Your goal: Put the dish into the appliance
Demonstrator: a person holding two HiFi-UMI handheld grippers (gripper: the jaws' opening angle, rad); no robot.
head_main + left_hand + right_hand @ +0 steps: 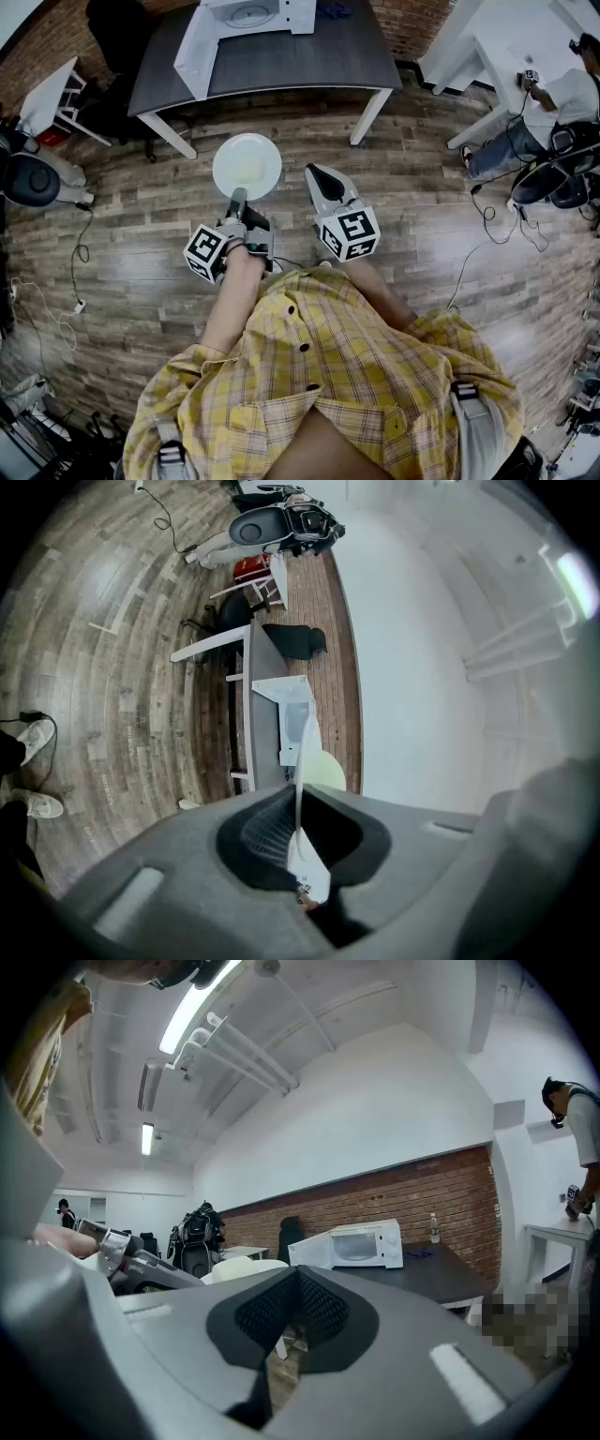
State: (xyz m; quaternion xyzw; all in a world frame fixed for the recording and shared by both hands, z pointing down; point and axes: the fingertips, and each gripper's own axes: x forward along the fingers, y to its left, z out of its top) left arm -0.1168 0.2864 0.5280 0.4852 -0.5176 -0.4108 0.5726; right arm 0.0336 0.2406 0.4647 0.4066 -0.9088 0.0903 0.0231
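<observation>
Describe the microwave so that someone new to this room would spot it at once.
Find the dark grey table that stands in front of the brick wall. The microwave sits on the table's wall side. It is the only white box on that table, and its door is swung wide open at the left.

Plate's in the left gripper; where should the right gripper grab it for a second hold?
Grip the plate by its bare right rim, coming in level from the right. It lies flat and thin, the left gripper pinches the near rim, and the empty right gripper sits beside that edge.
</observation>
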